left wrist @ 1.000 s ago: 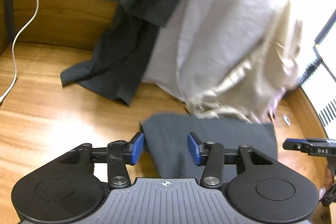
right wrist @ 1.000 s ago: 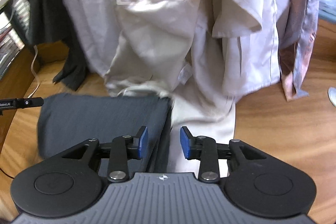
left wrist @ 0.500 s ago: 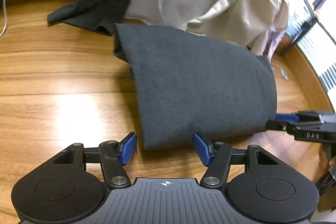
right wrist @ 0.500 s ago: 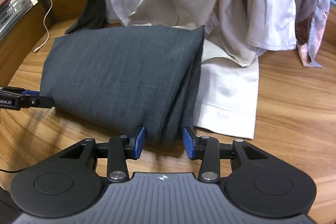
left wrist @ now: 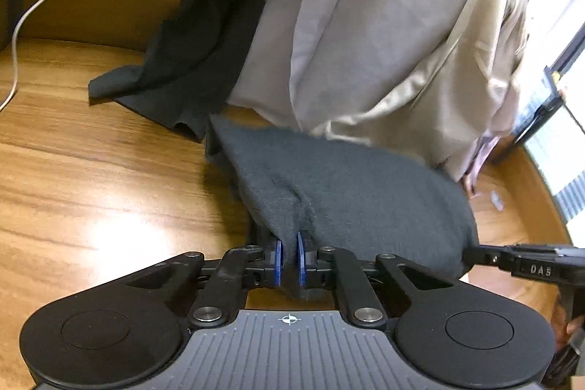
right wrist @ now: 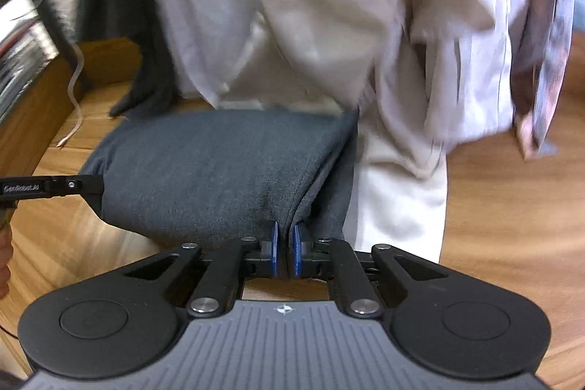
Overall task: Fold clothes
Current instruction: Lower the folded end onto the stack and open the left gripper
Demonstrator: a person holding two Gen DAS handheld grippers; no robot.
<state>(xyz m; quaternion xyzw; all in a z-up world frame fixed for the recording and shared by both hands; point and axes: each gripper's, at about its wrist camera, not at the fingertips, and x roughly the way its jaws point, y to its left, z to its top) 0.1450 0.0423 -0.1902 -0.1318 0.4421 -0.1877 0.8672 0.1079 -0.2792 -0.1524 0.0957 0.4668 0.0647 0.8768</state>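
Two grips are set: your left gripper (left wrist: 289,256) and right gripper (right wrist: 284,253) have just closed, each pinching a near corner of the dark grey garment (right wrist: 219,167) at frame centre, on the wooden table (left wrist: 91,178). Lift both evenly, keeping the edge taut, clear of the pale clothes (right wrist: 329,24) behind.

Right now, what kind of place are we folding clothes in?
Probably an office or workroom, not a laundry room. The dark grey garment lies on a wooden desk with a raised back edge, a white cable trails across it, and window blinds show at the side.
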